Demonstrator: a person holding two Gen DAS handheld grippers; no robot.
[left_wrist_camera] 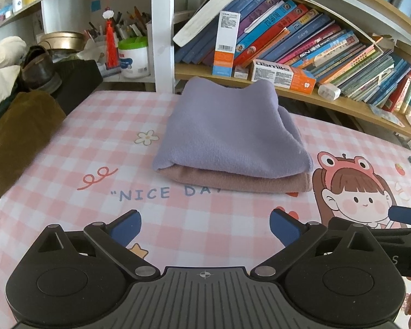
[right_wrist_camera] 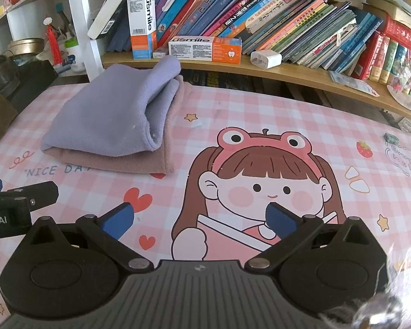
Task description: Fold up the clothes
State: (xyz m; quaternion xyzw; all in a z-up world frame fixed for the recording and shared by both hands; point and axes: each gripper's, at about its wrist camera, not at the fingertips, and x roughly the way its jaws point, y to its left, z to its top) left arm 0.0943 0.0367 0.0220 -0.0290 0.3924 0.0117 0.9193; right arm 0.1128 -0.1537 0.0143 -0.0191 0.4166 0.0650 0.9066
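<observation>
Folding looks finished: my lavender knitted folded garment (left_wrist_camera: 230, 128) rests on the dusty-pink folded cloth (left_wrist_camera: 233, 182) near the table's (left_wrist_camera: 68, 142) far edge; left gripper (left_wrist_camera: 205, 227) and right gripper (right_wrist_camera: 200, 219) hang spread, empty; next, I'd judge, withdraw.

Left wrist view: low over the counter (left_wrist_camera: 68, 142), looking forward along the left claw (left_wrist_camera: 205, 229) toward the bookshelf (left_wrist_camera: 315, 96), folded lavender towel (left_wrist_camera: 230, 131) near and centred.
Right wrist view: same low height, set just to the right, facing the same way along the right claw (right_wrist_camera: 198, 219).
Shared: towel stack, checked counter cover, leaning books (right_wrist_camera: 260, 8); each view catches the other claw at its edge.
</observation>
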